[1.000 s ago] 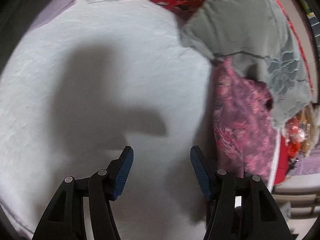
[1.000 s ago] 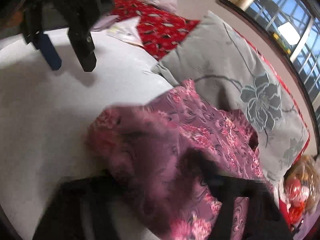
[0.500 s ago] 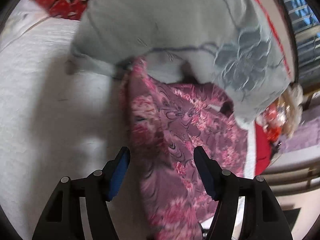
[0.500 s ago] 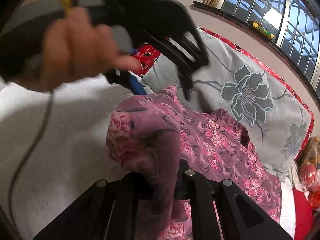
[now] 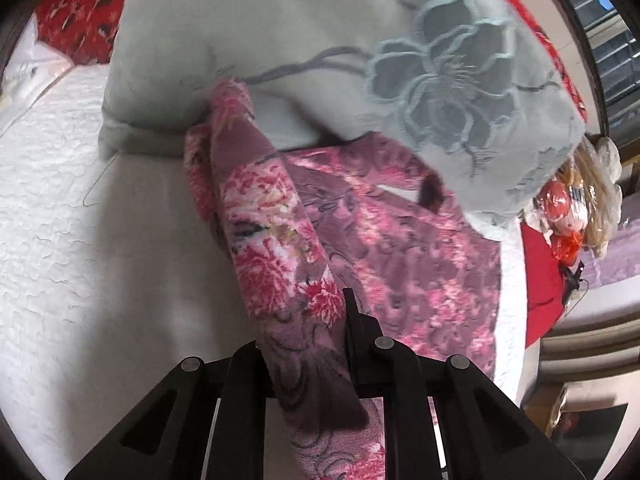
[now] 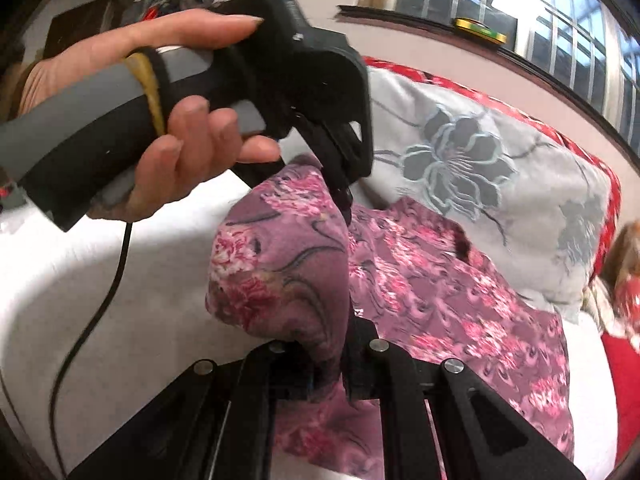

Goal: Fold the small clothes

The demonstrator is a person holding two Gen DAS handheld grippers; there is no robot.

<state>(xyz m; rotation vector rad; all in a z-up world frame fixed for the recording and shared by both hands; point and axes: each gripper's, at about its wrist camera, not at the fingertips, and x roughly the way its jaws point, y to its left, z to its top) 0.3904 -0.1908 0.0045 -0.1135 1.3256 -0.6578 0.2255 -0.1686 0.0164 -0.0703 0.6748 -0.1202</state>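
Observation:
A pink and purple floral garment (image 5: 400,264) lies on the white bed cover (image 5: 80,240), its far edge against a grey pillow. My left gripper (image 5: 316,332) is shut on a raised fold of the garment; cloth hides the left finger. My right gripper (image 6: 324,344) is shut on another bunch of the same garment (image 6: 280,264) nearer the camera. In the right wrist view the left gripper (image 6: 344,200), held by a hand, pinches the fold's far end just above the right one.
A grey pillow with a flower pattern (image 5: 360,60) lies behind the garment, over a red patterned cover (image 5: 80,12). Bags (image 5: 572,200) and a red cloth (image 5: 540,272) sit at the bed's right edge. A window (image 6: 520,8) is beyond.
My left gripper swung right from over the bare cover to the garment and shut on its fold. My right gripper kept its hold and lifted the cloth a little.

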